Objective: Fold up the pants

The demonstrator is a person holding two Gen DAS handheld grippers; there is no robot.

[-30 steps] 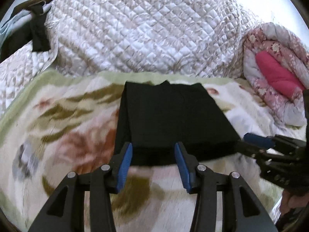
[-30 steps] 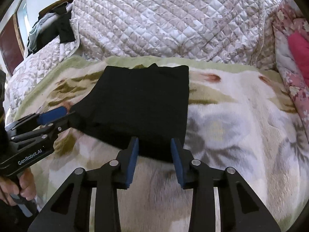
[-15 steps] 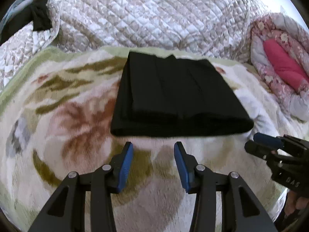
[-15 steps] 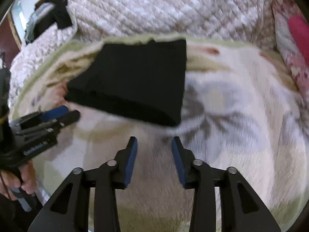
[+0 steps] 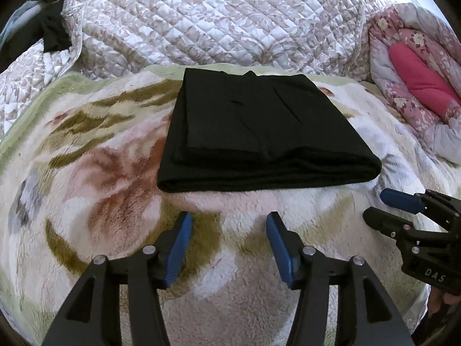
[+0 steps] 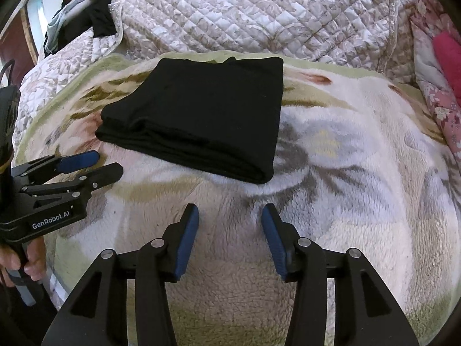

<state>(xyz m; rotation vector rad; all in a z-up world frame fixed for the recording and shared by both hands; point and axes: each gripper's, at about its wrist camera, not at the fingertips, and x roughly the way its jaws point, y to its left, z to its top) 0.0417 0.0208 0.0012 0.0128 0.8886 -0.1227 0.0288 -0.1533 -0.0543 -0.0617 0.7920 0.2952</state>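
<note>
The black pants (image 5: 259, 132) lie folded into a thick, nearly square bundle on the fleece blanket (image 5: 100, 173), a pale plush cover with faded leaf and flower shapes in olive, rust and grey. Taking the pants as the landmark: their folded edge faces the cameras, the stacked layers showing along that near side, and the far edge lies just short of the blanket's green border. The left gripper (image 5: 229, 248) hangs on the near side of the pants, clear of the folded edge, with only blanket between its blue pads; its jaws are opening and grasp nothing. The right gripper (image 6: 230, 238) likewise sits on the near side of the pants, off toward their near right corner, apart from the cloth; its jaws are also opening, with bare fleece between them and nothing held. In the right wrist view the left gripper shows near the pants' near left corner, not touching it, with a hand (image 6: 20, 262) wrapped around its handle. Beyond the pants, just past the blanket's green border, rises a quilted bedspread (image 5: 216, 20) in white and beige. Far to the right of the pants lies a rolled pink floral quilt (image 5: 417, 86), and far to their left, up on the bedspread, some dark clothing (image 5: 52, 31) is heaped.
</note>
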